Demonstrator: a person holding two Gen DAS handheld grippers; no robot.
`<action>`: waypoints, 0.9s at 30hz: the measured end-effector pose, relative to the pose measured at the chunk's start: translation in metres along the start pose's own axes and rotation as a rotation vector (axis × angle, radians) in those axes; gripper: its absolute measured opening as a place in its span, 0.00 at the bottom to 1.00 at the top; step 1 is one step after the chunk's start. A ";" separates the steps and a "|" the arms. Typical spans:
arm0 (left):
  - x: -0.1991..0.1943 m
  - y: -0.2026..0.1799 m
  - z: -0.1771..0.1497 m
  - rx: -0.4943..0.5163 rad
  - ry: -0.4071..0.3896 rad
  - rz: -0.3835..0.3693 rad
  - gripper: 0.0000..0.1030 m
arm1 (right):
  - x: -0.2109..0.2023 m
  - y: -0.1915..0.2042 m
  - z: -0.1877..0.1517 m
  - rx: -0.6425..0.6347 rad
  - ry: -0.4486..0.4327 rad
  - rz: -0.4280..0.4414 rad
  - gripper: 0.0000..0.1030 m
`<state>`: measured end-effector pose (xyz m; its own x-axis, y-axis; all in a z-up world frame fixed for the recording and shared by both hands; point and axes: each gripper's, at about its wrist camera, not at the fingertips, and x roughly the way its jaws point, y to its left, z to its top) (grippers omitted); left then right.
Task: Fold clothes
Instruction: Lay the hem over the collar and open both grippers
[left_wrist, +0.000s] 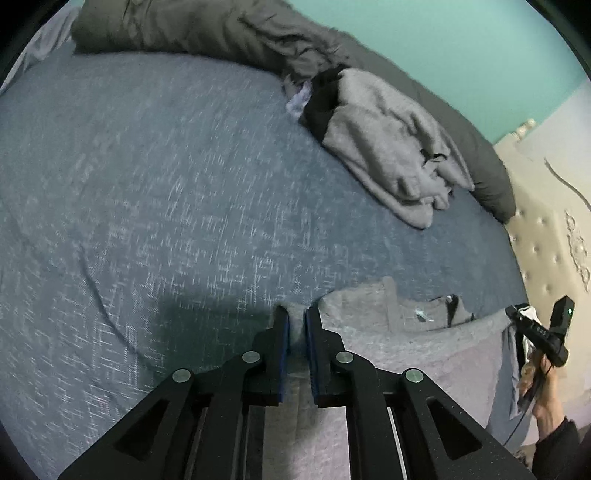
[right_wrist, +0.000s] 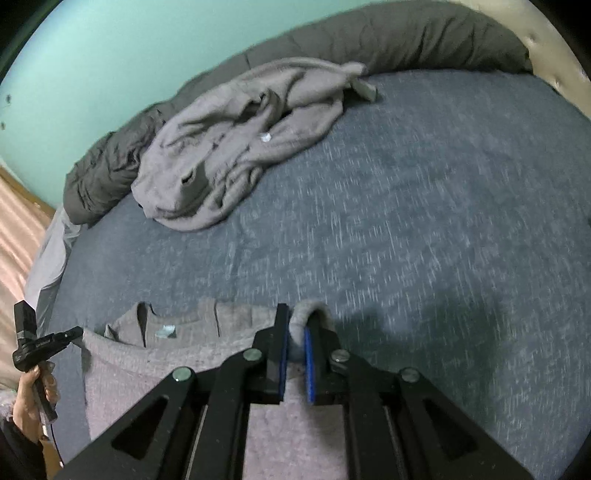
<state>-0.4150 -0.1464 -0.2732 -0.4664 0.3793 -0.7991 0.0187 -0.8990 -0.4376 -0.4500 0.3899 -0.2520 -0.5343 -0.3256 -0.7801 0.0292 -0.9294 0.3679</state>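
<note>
Sweatshirt (left_wrist: 406, 354) of fuzzy grey fleece hangs from both tongs, collar uppermost; in the left wrist view the left gripper (left_wrist: 296, 325) pinches one shoulder edge between narrow blue-padded fingers, above the heathered blue bedsheet (left_wrist: 147, 184). Ahead to the right lies a crumpled grey garment pile (left_wrist: 391, 147) against a rolled dark quilt (left_wrist: 221, 33). In the right wrist view the right gripper (right_wrist: 296, 325) clamps the other rounded shoulder fold of the sweatshirt (right_wrist: 147, 369); the pile (right_wrist: 236, 140) lies ahead-left.
</note>
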 end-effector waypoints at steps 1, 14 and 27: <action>-0.002 0.000 0.000 0.001 -0.010 -0.001 0.13 | -0.004 -0.001 0.000 -0.009 -0.017 0.008 0.08; -0.009 -0.050 -0.045 0.282 0.041 0.007 0.38 | -0.032 0.021 -0.023 -0.173 -0.012 0.067 0.39; 0.067 -0.056 -0.068 0.418 0.146 0.095 0.38 | 0.057 0.052 -0.075 -0.426 0.243 -0.110 0.36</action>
<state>-0.3873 -0.0561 -0.3297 -0.3498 0.2910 -0.8905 -0.3175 -0.9311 -0.1795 -0.4152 0.3103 -0.3152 -0.3431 -0.2060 -0.9164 0.3532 -0.9323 0.0774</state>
